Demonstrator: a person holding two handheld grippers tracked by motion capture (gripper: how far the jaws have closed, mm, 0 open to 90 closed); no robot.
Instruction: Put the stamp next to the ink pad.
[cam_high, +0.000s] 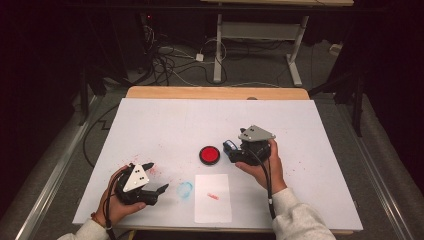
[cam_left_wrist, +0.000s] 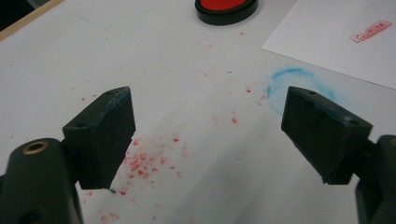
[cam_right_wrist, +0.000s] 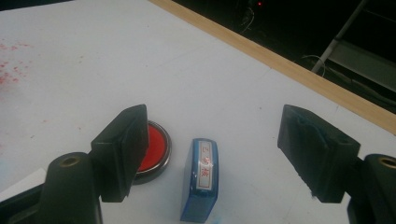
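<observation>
A blue stamp (cam_right_wrist: 201, 184) lies flat on the white table cover, lettered face up, just right of a round red ink pad (cam_right_wrist: 152, 147). My right gripper (cam_right_wrist: 217, 126) hovers over the stamp with its jaws wide apart, open, the pads clear of it. From the high view the stamp (cam_high: 229, 146) sits between the ink pad (cam_high: 209, 155) and my right gripper (cam_high: 235, 151). My left gripper (cam_high: 156, 177) rests near the front left, open, nothing between its jaws (cam_left_wrist: 210, 102). A white paper sheet (cam_high: 213, 205) bears a red stamped mark (cam_high: 213, 196).
A blue smudge (cam_high: 185, 189) and red ink specks (cam_left_wrist: 144, 161) stain the cover (cam_high: 165, 125) beside the left gripper. The table's wooden far edge (cam_high: 215, 92) runs behind. A desk frame and cables (cam_high: 170, 60) stand on the floor beyond.
</observation>
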